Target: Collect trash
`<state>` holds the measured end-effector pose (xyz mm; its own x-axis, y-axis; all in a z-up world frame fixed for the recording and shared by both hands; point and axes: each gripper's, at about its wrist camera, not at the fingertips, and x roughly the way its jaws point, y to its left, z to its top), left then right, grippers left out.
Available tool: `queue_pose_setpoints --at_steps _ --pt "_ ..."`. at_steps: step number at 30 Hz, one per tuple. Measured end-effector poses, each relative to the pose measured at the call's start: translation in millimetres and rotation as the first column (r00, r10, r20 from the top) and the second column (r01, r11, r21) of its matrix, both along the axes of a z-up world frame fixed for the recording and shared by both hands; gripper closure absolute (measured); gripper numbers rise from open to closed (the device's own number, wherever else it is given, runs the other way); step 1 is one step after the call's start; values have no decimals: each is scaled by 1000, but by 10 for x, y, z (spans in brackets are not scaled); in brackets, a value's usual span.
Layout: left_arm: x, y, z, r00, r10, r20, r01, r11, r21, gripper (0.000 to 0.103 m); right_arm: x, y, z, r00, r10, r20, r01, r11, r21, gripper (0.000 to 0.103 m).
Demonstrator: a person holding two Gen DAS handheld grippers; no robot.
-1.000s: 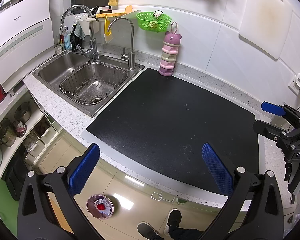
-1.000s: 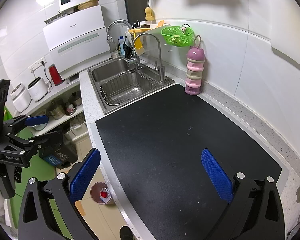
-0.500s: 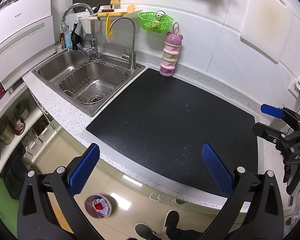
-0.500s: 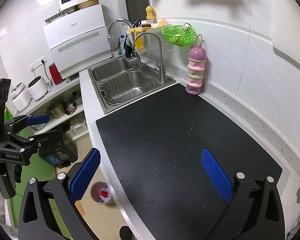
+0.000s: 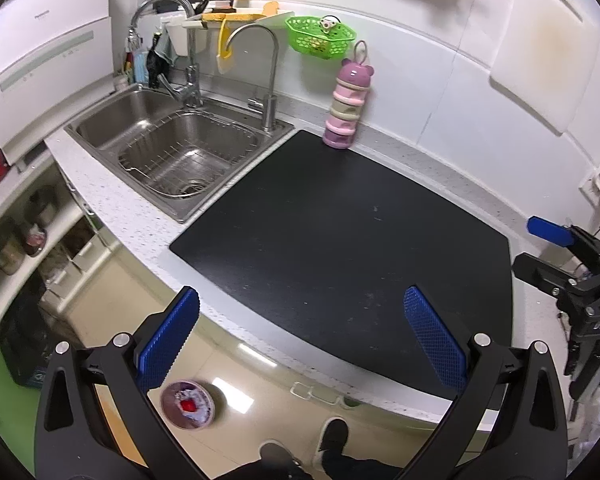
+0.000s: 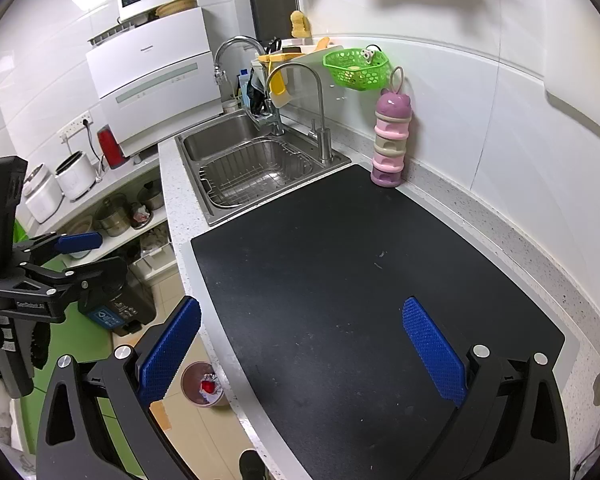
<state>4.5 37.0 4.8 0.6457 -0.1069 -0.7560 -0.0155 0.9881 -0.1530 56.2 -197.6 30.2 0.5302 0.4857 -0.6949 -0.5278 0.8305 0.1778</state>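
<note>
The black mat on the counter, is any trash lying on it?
No, the black mat is bare; only the pink container stands at its far edge.

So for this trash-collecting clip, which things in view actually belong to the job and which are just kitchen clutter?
Job:
- small bin on the floor, with scraps inside
- left gripper, open and holding nothing
- right gripper, open and holding nothing
- black mat, no obvious trash on it

Just there:
- pink stacked container
- sink
- green basket
- dishwasher
</note>
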Motion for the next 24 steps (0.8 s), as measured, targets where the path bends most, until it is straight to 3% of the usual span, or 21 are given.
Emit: queue_pose_setpoints --at_steps 6,12,24 --pt "40 -28 -19 999 -27 -20 26 999 -35 3 49 -10 4 1000 0 1 0 1000 1 6" --pt "27 -46 8 1000 1 -10 -1 1000 0 3 32 -14 7 1000 -1 1 1 1000 2 6" --pt "18 -60 24 1000 -1 4 1 1000 -10 3 17 -12 10 1000 -2 1 2 1000 0 6"
